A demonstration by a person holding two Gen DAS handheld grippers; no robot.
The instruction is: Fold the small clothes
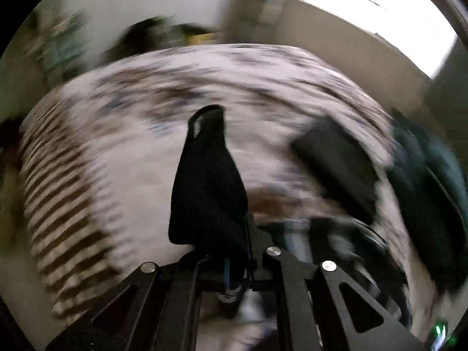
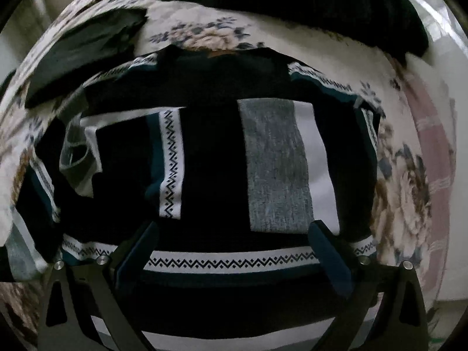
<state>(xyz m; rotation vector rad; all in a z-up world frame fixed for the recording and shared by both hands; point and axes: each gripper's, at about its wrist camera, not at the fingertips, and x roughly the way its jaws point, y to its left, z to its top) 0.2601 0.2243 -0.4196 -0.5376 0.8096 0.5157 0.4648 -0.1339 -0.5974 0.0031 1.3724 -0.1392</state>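
In the right wrist view a dark striped garment (image 2: 210, 158) with white zigzag bands and a grey patch lies partly folded on the floral bedsheet (image 2: 409, 175). My right gripper (image 2: 234, 234) hovers over its near edge with fingers (image 2: 330, 257) wide apart, open and empty. In the blurred left wrist view my left gripper (image 1: 209, 122) is closed, with a piece of black cloth (image 1: 207, 187) pinched between its fingers above the bed. The same striped garment shows blurred at the lower right (image 1: 345, 245).
A folded dark garment (image 2: 84, 55) lies at the back left of the bed, also in the left wrist view (image 1: 339, 158). A dark green pile (image 2: 307, 3) sits at the far edge. A brown striped part of the cover (image 1: 58, 204) is on the left.
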